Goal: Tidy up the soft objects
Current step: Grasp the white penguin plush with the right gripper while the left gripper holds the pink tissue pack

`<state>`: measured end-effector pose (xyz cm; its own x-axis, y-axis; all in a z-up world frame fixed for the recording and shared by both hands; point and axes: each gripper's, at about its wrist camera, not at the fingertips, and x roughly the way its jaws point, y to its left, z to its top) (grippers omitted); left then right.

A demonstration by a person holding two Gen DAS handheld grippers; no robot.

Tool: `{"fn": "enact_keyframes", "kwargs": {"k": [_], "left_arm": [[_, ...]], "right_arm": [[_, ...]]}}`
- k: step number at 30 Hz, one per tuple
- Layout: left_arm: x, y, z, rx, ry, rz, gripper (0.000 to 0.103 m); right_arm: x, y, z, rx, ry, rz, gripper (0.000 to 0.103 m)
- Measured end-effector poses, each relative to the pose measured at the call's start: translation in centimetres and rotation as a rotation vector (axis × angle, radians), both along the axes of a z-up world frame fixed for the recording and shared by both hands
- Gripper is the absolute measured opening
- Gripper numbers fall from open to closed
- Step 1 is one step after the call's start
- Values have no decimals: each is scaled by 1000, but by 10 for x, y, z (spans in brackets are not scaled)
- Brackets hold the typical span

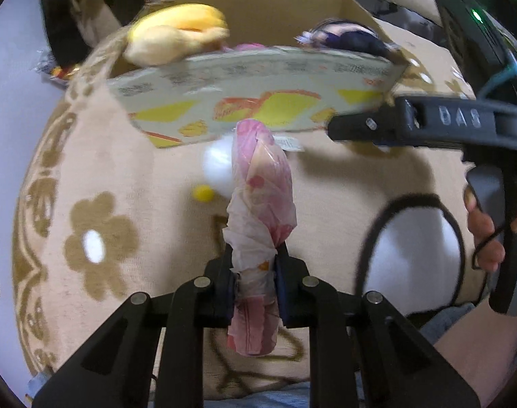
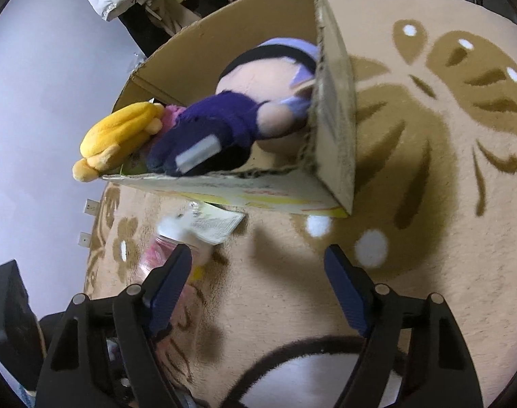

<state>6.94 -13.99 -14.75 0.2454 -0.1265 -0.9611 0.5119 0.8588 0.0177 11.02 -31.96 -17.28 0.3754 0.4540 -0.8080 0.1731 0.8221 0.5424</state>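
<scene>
A: Starting at nine o'clock in our left wrist view, we see the beige rug (image 1: 98, 170) with its brown flowers. At six o'clock our left gripper (image 1: 255, 292) is clamped tight on the pink bagged toy (image 1: 263, 204).

B: We agree. Its long axis runs from six towards twelve o'clock, far end pointing at the cardboard box (image 1: 258, 98). A white and yellow part shows at its nine o'clock side.

A: In the box we find a yellow plush (image 1: 177, 34) at eleven o'clock and a dark purple doll (image 1: 343, 35) at one o'clock, with something pink between them.

B: At three o'clock our right gripper's (image 2: 258, 272) body carries raised letters; we read something like "UAS", not clearly.

A: From the right wrist view, its jaws stand wide with only rug between them. A printed white tag (image 2: 214, 226) lies below the box at ten o'clock, text too blurred to read.
</scene>
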Motion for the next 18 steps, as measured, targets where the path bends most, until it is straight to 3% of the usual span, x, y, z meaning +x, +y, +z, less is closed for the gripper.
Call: {"fn": "enact_keyframes", "kwargs": {"k": [2, 4, 9, 18], "left_arm": [[0, 2, 7, 17, -26, 28, 18], [5, 14, 16, 25, -51, 55, 18], [19, 33, 27, 2, -103, 126, 18], [39, 45, 29, -40, -142, 172, 18]], "right_arm": [[2, 7, -2, 1, 0, 9, 83], [3, 11, -2, 5, -6, 18, 75], [6, 23, 4, 9, -49, 43, 73], [15, 55, 7, 18, -115, 129, 63]]}}
